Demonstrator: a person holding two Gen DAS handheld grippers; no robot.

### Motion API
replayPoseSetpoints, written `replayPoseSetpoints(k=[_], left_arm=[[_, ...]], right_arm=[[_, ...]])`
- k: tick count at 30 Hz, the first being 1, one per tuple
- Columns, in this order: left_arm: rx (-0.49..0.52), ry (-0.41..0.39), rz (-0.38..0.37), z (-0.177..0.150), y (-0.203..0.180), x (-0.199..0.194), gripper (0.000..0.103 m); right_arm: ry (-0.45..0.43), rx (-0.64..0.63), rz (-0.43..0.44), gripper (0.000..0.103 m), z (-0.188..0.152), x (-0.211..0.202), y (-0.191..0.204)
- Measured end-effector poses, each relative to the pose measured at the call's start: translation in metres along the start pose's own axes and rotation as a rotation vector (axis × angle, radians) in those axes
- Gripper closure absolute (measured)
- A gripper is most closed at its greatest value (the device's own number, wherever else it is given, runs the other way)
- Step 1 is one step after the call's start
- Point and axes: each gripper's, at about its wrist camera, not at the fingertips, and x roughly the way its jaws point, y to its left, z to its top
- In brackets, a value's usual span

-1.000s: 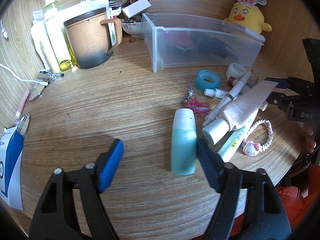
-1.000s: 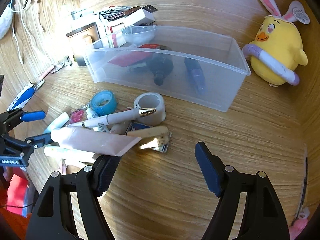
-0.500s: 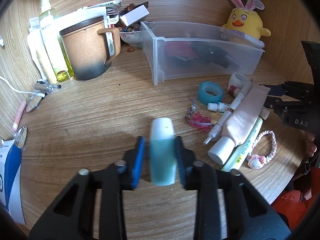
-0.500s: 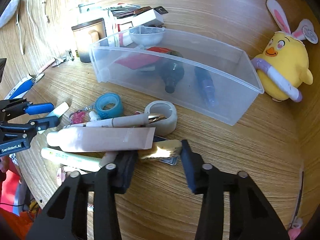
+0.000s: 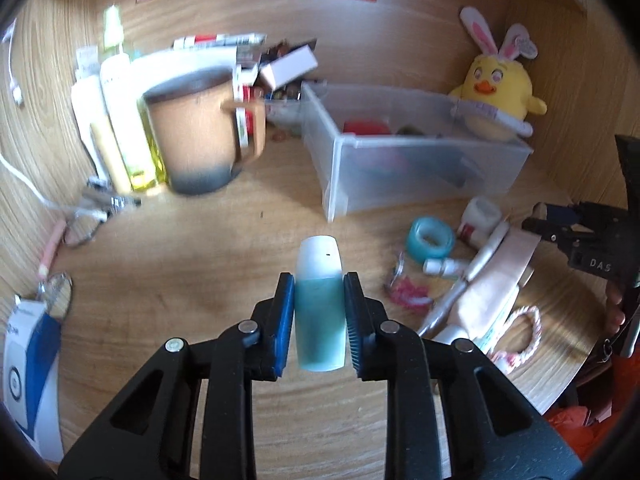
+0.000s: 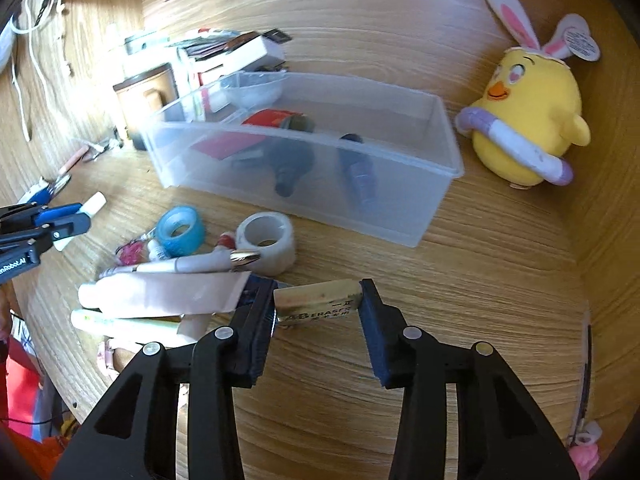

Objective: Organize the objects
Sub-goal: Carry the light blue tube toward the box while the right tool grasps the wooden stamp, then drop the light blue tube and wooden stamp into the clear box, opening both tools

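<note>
- Teal bottle [image 5: 320, 316] sits clamped between the blue pads of the left gripper [image 5: 319, 322], above the wooden desk [image 5: 192, 264] and short of the clear bin [image 5: 416, 168]. Its long axis runs along the fingers, white cap pointing away from the camera toward the back wall.
- Eraser [image 6: 318, 304] is pinched end to end in the right gripper [image 6: 318, 314], long axis crosswise between the jaws and roughly level, just beside the pink tube [image 6: 160, 294] in the pile.
- Both grippers' jaws have just been closing, each onto its own item.
- Risk for the bottle: its smooth round body (probably slick plastic) could slide forward out of the pads if the gripper tips further down.
- Risk for the eraser: held only at its short ends, it may pivot or pop out, and a careless lift could drag the tube or the pen [image 6: 188, 266] along.
- Risk at the bin: both hands arriving together could collide over its rim.
</note>
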Motion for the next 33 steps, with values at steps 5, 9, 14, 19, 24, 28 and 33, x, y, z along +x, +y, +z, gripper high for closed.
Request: replayPoseSetpoints(k=[5, 9, 14, 19, 24, 28, 33], left_arm=[[0.024, -0.063, -0.008, 0.022, -0.008, -0.008, 0.079], [0.037, -0.098, -0.023, 0.037, -0.016, -0.011, 0.079], [0.057, -0.119, -0.033, 0.054, -0.026, -0.008, 0.079], [0.069, -0.136, -0.04, 0.072, -0.032, -0.003, 0.079], [0.064, -0.141, -0.048, 0.092, -0.032, 0.009, 0.079], [0.065, -0.135, -0.054, 0.105, -0.033, 0.018, 0.079], [0.082, -0.145, -0.029, 0.118, -0.038, 0.029, 0.079]], right_arm=[[-0.041, 0.025, -0.007, 0.065, 0.009, -0.011, -0.007], [-0.089, 0.035, -0.007, 0.065, 0.02, -0.023, -0.009], [-0.144, 0.037, -0.002, 0.065, 0.037, -0.034, -0.011], [-0.186, 0.035, 0.005, 0.065, 0.055, -0.04, -0.013], [-0.215, 0.023, 0.007, 0.065, 0.075, -0.04, -0.011], [-0.218, 0.015, 0.002, 0.065, 0.09, -0.035, -0.011], [-0.204, 0.012, -0.008, 0.065, 0.108, -0.022, -0.011]])
